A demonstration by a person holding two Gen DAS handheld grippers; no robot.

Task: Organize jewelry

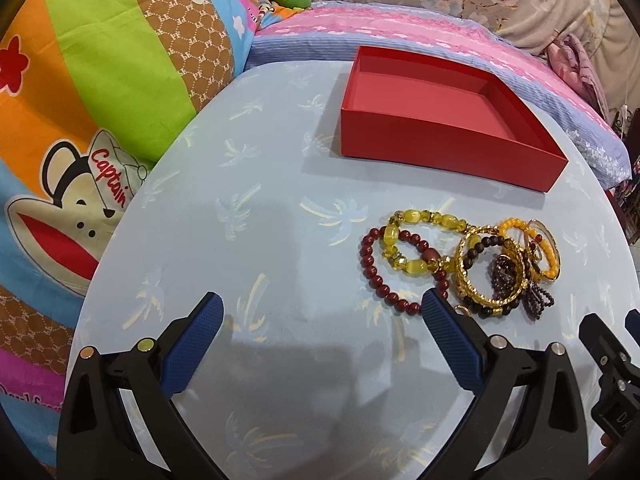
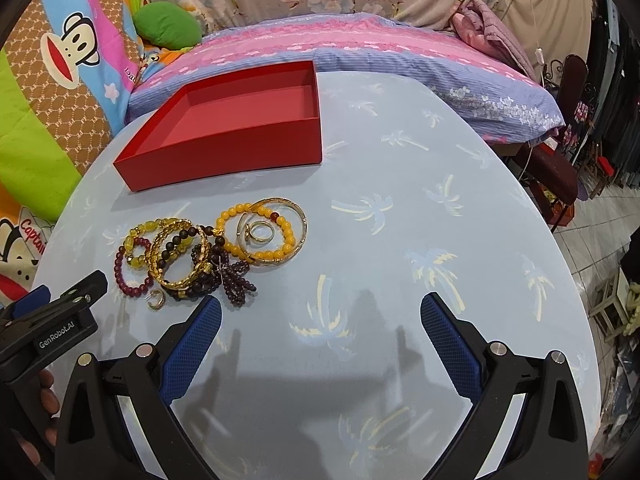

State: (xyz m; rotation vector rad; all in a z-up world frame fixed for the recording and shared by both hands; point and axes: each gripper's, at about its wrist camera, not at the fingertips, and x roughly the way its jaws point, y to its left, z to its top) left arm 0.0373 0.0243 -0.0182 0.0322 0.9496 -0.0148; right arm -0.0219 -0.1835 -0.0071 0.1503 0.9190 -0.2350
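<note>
A pile of bracelets (image 1: 464, 264) lies on the light blue table (image 1: 260, 220): a dark red bead bracelet (image 1: 366, 258), a yellow stone one (image 1: 412, 216), gold bangles (image 1: 472, 296), orange beads (image 2: 256, 213), dark purple beads (image 2: 236, 276) and small rings (image 2: 262, 232). An empty red box (image 1: 440, 136) stands behind the pile; it also shows in the right wrist view (image 2: 224, 148). My left gripper (image 1: 322, 308) is open and empty, its right finger beside the red beads. My right gripper (image 2: 320, 308) is open and empty, to the right of the pile (image 2: 208, 252).
Colourful cartoon-print bedding (image 1: 80, 100) and a green cushion (image 2: 168, 24) lie left of the table. A pink and purple pillow (image 2: 360, 48) lies behind it. Chairs and clutter (image 2: 560, 176) stand on a tiled floor at the right.
</note>
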